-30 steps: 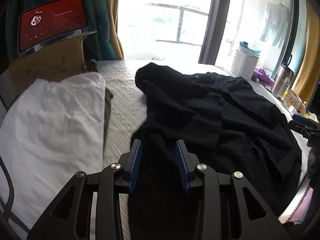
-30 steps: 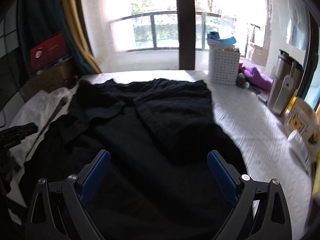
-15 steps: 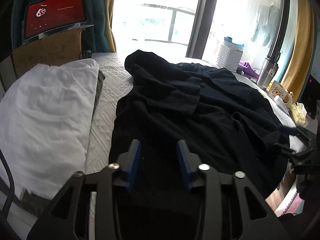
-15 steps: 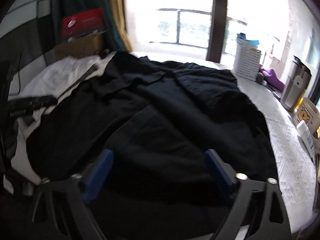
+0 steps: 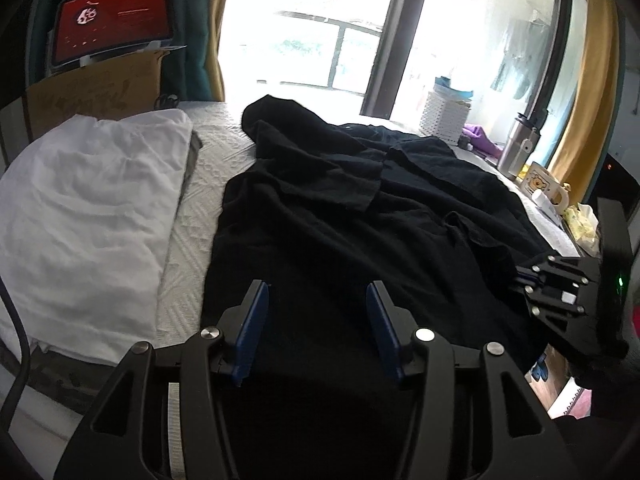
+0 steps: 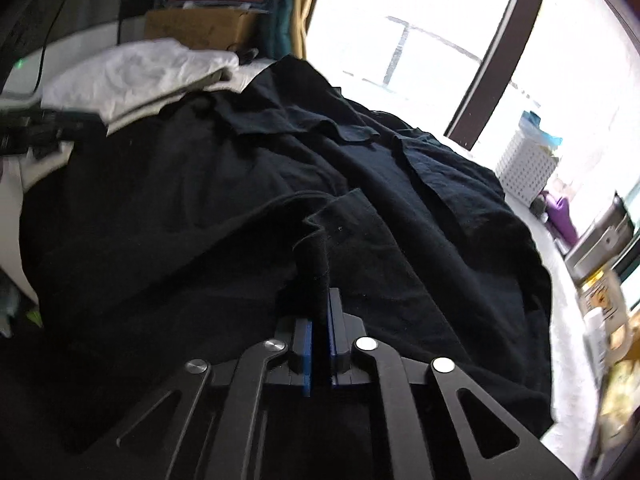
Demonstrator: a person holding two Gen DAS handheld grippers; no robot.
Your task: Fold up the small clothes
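Black garment (image 6: 224, 216) pinched in right tongs (image 6: 318, 300), left tongs (image 5: 316, 304) agape

Black garment (image 6: 248, 200) near hem cut off by lower edge; left tongs (image 6: 36, 132) blurred; mug (image 6: 604, 300) smeared at right edge.

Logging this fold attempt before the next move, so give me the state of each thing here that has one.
left gripper: open, over the near part of the garment, holding nothing.
right gripper: shut on a pinched fold of the garment.
black garment: crumpled, unfolded, spread across the bed.
white pillow: lying flat beside the garment.
tablet: screen on, showing red.
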